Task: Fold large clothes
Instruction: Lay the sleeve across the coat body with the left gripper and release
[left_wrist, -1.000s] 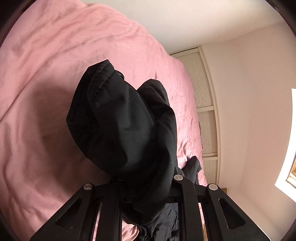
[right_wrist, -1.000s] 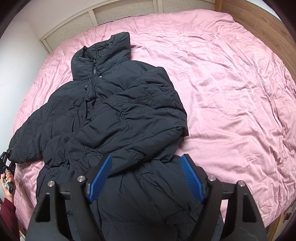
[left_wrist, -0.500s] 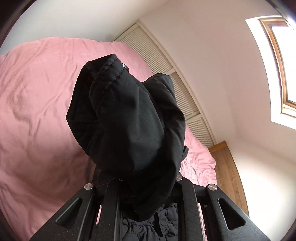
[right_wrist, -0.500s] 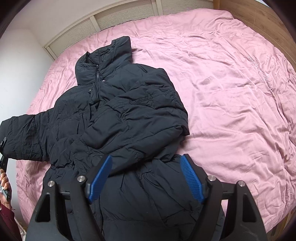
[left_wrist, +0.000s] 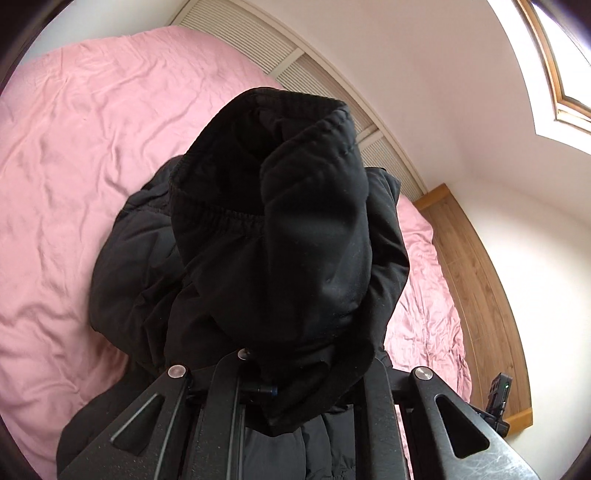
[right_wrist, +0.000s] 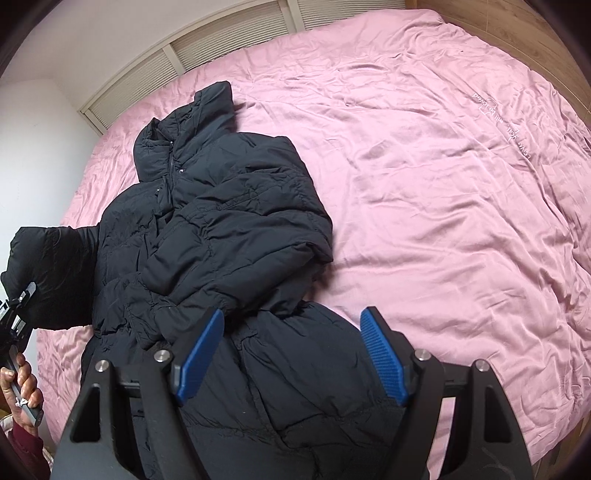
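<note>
One black jacket (right_wrist: 229, 236) on pink bed (right_wrist: 443, 184), sleeve (left_wrist: 295, 229) clamped in left gripper (left_wrist: 306, 373)

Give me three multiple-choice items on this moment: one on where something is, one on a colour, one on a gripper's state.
1. Where does the jacket lie?
A. on the pink bed cover
B. on a wooden floor
C. over a chair back

2. What colour are the pads of the right hand-held gripper?
A. red
B. blue
C. white

3. What is the left hand-held gripper doing?
A. hanging open above bare sheet
B. shut on the sleeve cuff
C. resting on the headboard

Answers:
1 A: the jacket's body is spread on the pink bed cover.
2 B: both ribbed pads show blue in the right wrist view.
3 B: the sleeve cuff is bunched between its fingers, raised off the bed.
</note>
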